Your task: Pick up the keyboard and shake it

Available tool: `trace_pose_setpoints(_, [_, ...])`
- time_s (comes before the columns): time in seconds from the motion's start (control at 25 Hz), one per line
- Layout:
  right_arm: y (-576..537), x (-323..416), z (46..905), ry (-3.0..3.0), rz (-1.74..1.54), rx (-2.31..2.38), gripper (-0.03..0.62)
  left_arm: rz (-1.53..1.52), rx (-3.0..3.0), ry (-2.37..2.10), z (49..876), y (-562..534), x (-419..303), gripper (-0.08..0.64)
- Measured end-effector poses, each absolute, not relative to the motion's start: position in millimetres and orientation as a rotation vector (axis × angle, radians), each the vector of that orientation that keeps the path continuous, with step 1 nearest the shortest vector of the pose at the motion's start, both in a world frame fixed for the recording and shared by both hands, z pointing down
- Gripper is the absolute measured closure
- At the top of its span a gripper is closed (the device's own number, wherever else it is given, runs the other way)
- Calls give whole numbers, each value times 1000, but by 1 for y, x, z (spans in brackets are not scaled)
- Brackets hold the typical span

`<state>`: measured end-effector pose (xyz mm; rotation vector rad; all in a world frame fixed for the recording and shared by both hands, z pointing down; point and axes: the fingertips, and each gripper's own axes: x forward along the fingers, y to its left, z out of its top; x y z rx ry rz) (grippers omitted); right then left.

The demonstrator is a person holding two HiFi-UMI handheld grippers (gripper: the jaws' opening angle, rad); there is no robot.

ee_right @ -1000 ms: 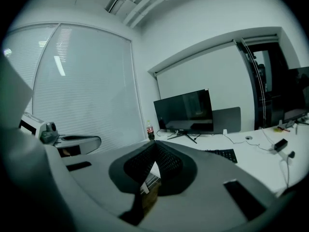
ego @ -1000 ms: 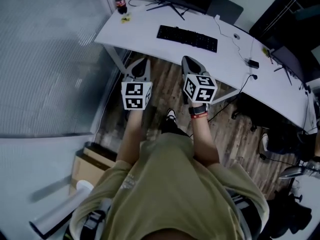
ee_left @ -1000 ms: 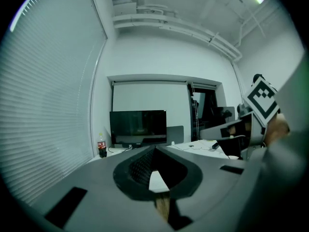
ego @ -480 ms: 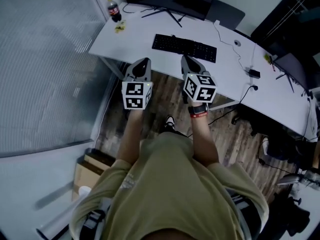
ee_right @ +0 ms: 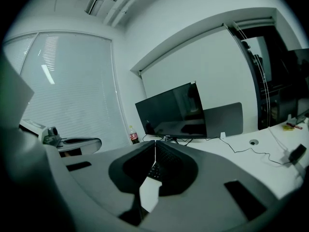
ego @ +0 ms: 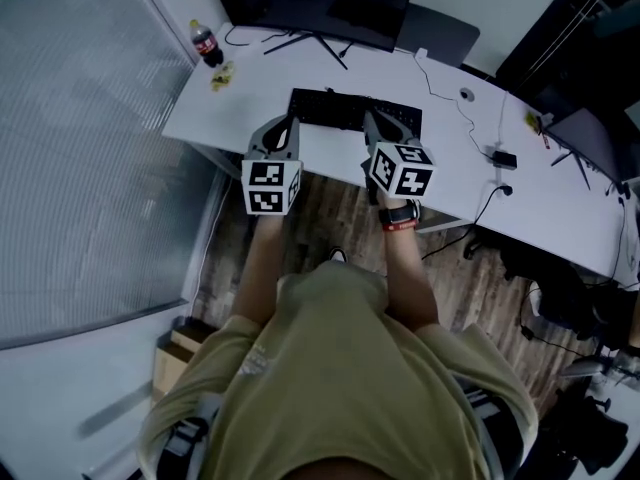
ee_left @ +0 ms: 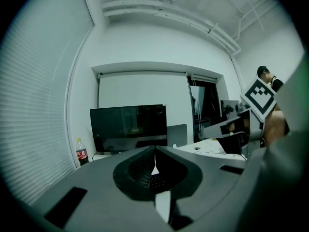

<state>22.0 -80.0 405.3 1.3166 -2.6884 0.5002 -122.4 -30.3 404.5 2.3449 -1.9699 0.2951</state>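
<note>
Jaws on the left gripper [ego: 288, 121] meet tip to tip, with nothing between them. It points at the left end of the black keyboard [ego: 338, 110], which lies flat on the white desk [ego: 235, 108] in front of the monitor [ego: 310, 3]; whether the tip touches it cannot be told. To the right, the right gripper [ego: 372, 118] is likewise closed and empty, aimed at the keyboard's right half. At the desk's far left corner a red-labelled bottle [ego: 207, 43] stands upright with dark liquid inside.
</note>
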Motion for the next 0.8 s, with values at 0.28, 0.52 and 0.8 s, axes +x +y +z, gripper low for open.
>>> trace_pose_setpoints(0.28, [-131,33,424,-2670,560,1335,566,358,2353,-1900,430,-72,-107,540])
trace_pose_setpoints(0.52, [-147,41,454,-2610,621,1349,565,384,2311,-1852,459,-92,-110,540])
trace_pose_setpoints(0.8, [-177,65,484,-2527,674,1412,533,384,2313,-1792,486,-128,-113,538])
